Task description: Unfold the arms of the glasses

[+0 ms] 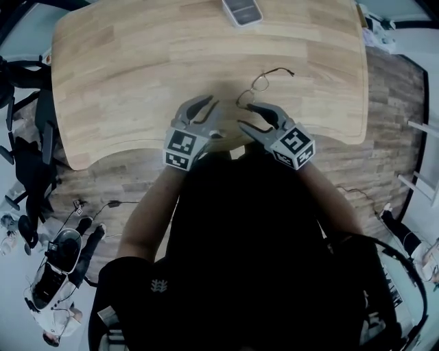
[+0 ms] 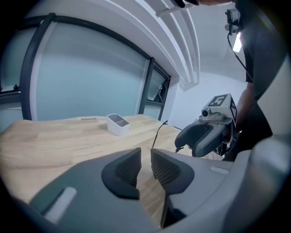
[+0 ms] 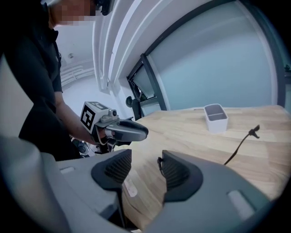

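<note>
Thin wire-framed glasses lie on the wooden table just beyond both grippers, one arm stretched out to the right. In the left gripper view that thin dark arm rises off the wood; it also shows in the right gripper view. My left gripper hovers left of the glasses, jaws a narrow gap apart with nothing between them. My right gripper is open wider, close to the frame's near end. A small dark bit of the glasses shows beside its right pad, not gripped.
A white two-part holder stands at the table's far edge. The near table edge runs under my grippers. Dark chairs stand at the left, and equipment lies on the floor.
</note>
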`<state>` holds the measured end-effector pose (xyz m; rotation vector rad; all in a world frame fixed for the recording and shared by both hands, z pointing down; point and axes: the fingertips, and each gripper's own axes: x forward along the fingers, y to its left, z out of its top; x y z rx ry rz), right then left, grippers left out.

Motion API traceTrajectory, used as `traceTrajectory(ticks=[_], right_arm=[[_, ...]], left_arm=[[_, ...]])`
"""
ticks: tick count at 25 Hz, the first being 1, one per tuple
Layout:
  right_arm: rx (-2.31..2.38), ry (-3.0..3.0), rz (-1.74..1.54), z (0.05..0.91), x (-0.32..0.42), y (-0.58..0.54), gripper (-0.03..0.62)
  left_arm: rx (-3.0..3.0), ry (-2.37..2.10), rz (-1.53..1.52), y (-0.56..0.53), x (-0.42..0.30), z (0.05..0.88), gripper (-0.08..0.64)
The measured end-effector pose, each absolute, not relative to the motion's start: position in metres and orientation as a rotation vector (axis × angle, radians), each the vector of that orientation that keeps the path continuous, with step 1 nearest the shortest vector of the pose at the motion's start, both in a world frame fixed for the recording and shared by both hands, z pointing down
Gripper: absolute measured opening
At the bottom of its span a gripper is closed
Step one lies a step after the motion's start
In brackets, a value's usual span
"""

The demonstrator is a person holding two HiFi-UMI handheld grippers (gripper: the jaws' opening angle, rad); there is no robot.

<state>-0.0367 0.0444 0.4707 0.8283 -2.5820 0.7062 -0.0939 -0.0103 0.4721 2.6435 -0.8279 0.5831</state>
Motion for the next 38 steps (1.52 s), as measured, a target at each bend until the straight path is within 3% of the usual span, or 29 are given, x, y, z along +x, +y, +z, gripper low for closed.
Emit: traceTrajectory(ticks=[9,22,29,38], right_arm=[[0.805,-2.603,0.624,0.452,-0.055,0.059,0.201],[1.310,-2.609,0.201,0.361,0.034,0.002,0.201],[1.436,-2.616,0.081,0.337,0.068,-0.015,0.114],[1.436,-2.579,0.158,0.362,0.091,-0.021,0.002]], left_arm=[[2.662,-0.882,0.496,-0.001,-0.123,0.451,0.072],[2.722,-1.075,0.344,-0.028,-0.099,0.373,0.011],[2.764,-1.139,0.322,-0.037,-0.084,0.347,0.006],[2.751,-1.191,0.372,-0.051,-0.077,0.348,0.006]])
